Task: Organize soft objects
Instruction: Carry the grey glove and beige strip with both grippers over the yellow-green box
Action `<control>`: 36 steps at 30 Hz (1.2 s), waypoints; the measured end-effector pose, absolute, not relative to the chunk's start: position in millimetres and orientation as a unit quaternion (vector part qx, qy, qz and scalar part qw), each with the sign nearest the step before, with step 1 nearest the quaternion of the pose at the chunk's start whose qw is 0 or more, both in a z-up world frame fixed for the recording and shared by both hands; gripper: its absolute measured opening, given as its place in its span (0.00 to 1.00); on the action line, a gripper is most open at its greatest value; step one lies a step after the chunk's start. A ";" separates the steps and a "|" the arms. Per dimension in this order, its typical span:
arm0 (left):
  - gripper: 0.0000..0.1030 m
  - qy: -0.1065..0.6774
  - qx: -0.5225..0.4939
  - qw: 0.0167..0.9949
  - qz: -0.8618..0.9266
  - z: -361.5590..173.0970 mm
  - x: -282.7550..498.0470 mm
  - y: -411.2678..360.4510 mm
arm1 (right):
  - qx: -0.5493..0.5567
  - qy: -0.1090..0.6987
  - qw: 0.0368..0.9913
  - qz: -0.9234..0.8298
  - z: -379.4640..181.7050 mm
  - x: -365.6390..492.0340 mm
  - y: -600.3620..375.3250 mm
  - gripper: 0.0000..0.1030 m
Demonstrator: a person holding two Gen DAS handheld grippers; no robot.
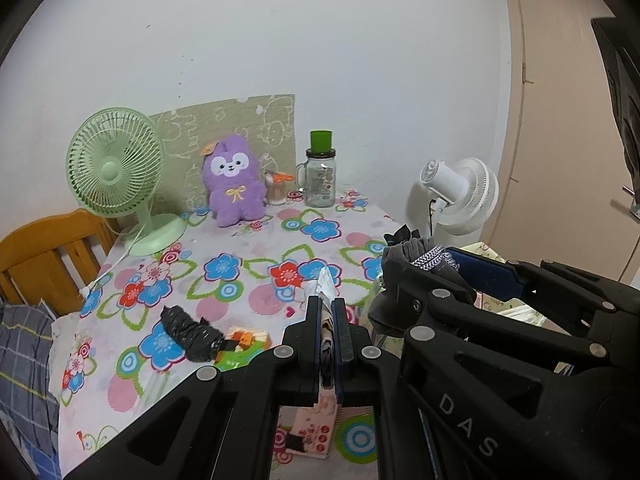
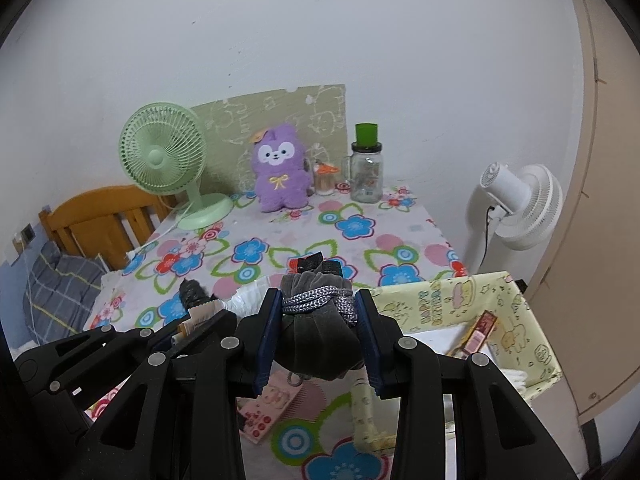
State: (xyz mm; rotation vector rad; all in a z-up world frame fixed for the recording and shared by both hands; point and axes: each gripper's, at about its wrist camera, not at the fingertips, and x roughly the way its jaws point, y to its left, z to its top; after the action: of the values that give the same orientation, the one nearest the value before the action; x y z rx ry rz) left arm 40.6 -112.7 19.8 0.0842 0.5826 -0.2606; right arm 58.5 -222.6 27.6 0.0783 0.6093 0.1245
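My left gripper is shut on a thin folded white packet held above the flowered table. My right gripper is shut on a grey velvet drawstring pouch tied with a silver cord; it also shows in the left wrist view, just right of the left gripper. A black crumpled bundle lies on the table at front left. A purple plush toy sits upright at the back by the wall. A yellow patterned fabric box stands at the right, partly off the table's edge.
A green desk fan stands back left, its cord trailing forward. A glass jar with a green lid and a small swab holder stand at the back. A white fan stands right. A pink card lies below the grippers.
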 end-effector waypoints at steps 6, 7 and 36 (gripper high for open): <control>0.02 0.279 0.043 0.949 -0.139 23.0 42.5 -130.2 | 0.043 0.297 0.953 0.048 29.4 57.5 -240.0 0.39; 0.02 0.279 0.044 0.949 -0.141 23.5 42.7 -132.7 | 0.045 0.297 0.953 0.045 29.7 57.7 -243.1 0.39; 0.02 0.288 0.069 0.931 -0.213 17.9 62.0 -220.3 | 0.071 0.308 0.948 -0.027 15.3 65.3 -329.5 0.39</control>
State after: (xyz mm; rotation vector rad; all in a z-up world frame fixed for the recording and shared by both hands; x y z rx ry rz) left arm 62.0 -220.3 17.9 0.1409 0.5896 -0.4370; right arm 65.3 -329.5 15.3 0.1440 0.6261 -0.0546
